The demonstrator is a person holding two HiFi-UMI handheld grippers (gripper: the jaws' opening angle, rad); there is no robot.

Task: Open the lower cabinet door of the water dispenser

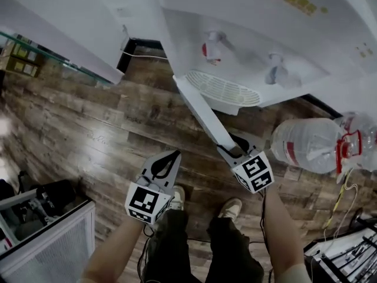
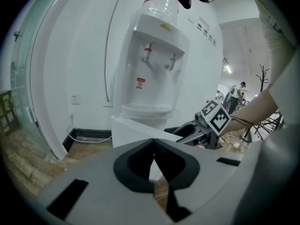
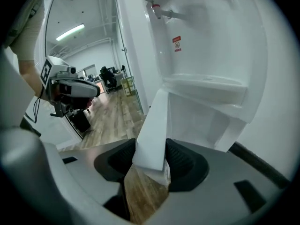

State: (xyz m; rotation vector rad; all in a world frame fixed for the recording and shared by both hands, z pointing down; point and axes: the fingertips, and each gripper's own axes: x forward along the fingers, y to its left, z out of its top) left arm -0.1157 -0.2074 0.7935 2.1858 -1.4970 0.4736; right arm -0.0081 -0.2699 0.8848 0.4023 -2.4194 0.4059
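Note:
The white water dispenser (image 1: 247, 52) stands ahead with its red and grey taps over the drip tray (image 1: 224, 88). Its lower cabinet door (image 1: 203, 119) is swung out towards me, seen edge-on as a long white panel. My right gripper (image 1: 235, 152) is shut on the door's free edge; in the right gripper view the door (image 3: 154, 125) fills the gap between the pads at my right gripper (image 3: 150, 161). My left gripper (image 1: 171, 158) hangs left of the door, apart from it, shut with nothing in it. In the left gripper view its tips (image 2: 153, 146) meet before the door (image 2: 136, 132).
A large water bottle (image 1: 309, 143) with a red handle lies on the wood floor right of the dispenser. A white wall and a glass panel (image 1: 35, 46) run along the left. A white wire rack (image 1: 53, 240) sits bottom left. My feet (image 1: 230, 208) stand behind the grippers.

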